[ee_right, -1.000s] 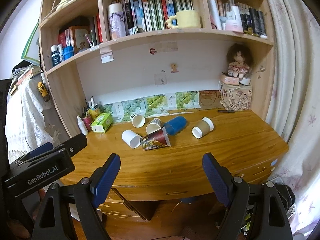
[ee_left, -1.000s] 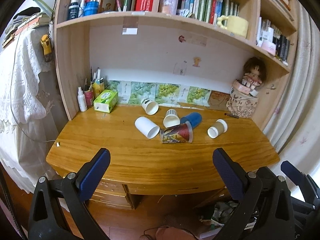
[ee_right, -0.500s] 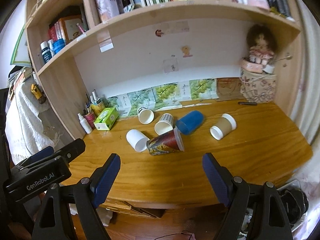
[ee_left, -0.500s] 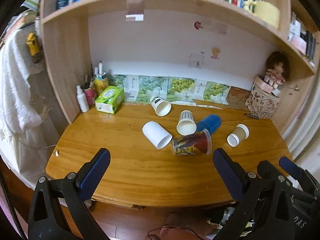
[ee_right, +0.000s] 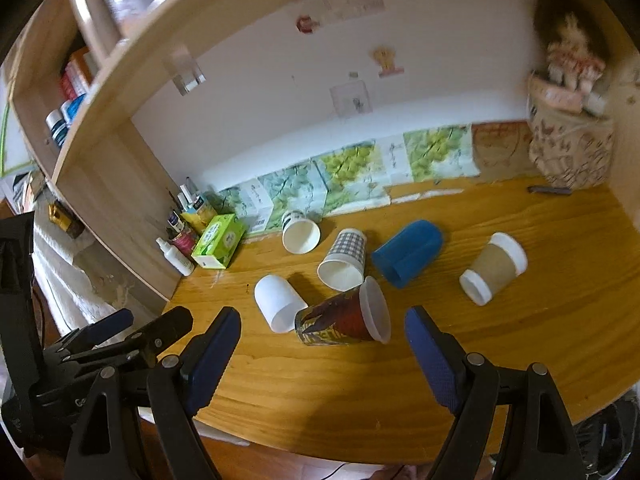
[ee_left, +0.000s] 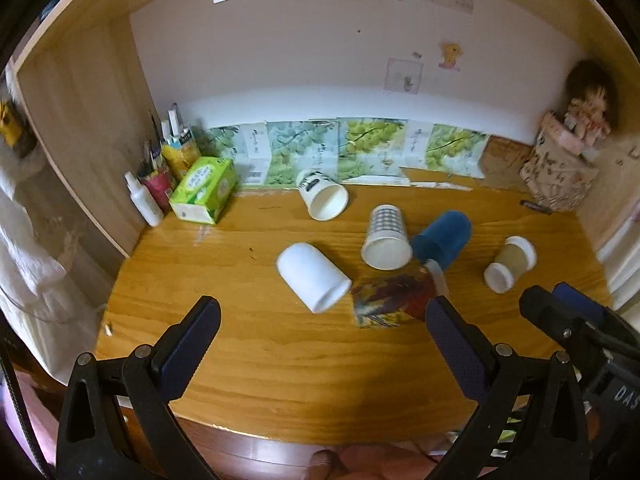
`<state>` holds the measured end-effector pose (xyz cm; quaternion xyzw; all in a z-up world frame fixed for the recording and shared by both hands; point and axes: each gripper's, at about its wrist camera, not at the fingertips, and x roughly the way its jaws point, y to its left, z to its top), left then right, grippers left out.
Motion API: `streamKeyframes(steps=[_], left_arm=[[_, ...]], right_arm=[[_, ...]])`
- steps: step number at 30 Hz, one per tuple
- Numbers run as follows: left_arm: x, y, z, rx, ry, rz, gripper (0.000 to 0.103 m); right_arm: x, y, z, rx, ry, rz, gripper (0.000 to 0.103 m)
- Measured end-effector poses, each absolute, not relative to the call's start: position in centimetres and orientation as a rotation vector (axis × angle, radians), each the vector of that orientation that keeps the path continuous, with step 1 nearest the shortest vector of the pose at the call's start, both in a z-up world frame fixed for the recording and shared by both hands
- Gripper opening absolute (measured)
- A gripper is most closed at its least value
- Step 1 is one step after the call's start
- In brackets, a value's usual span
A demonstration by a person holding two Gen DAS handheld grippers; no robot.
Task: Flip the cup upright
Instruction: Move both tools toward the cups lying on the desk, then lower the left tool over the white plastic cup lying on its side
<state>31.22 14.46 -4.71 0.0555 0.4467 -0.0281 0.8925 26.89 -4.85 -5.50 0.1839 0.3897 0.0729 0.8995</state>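
Note:
Several cups lie on their sides on the wooden desk (ee_left: pixel 280 360): a plain white cup (ee_left: pixel 312 276) (ee_right: pixel 278 302), a red patterned cup (ee_left: pixel 394 300) (ee_right: pixel 344 318), a checked cup (ee_left: pixel 386 238) (ee_right: pixel 344 260), a blue cup (ee_left: pixel 442 238) (ee_right: pixel 408 252), a brown cup with white lid (ee_left: pixel 510 262) (ee_right: pixel 494 266) and a white cup at the back (ee_left: pixel 322 200) (ee_right: pixel 300 232). My left gripper (ee_left: pixel 320 328) is open and empty, just in front of the white cup. My right gripper (ee_right: pixel 320 340) is open and empty, in front of the red cup.
A green tissue box (ee_left: pixel 204 190), a white bottle (ee_left: pixel 142 200) and a pen pot stand at the back left by the shelf wall. A doll on a patterned box (ee_left: pixel 560 176) sits at the back right. A shelf board (ee_right: pixel 160 40) hangs overhead.
Both grippers have moved forward and down toward the desk, so the cups appear nearer and larger. The cups have not moved. Both jaws stay open.

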Motion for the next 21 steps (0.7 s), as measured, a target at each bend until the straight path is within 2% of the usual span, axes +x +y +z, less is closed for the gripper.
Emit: streamKeyframes(steps=[10,21], left_arm=[[33.4,12.5,-5.5,0.418,0.898,-0.056,0.102],[34.2,12.0,-7.6,0.764,0.821,-0.253,0.102]], right_arm=[[32.0,-6.5,-10.2,0.531,1.011,0.268,0.085],[33.4,-6.8,-13.5,0.753,1.139,0.298,0.085]])
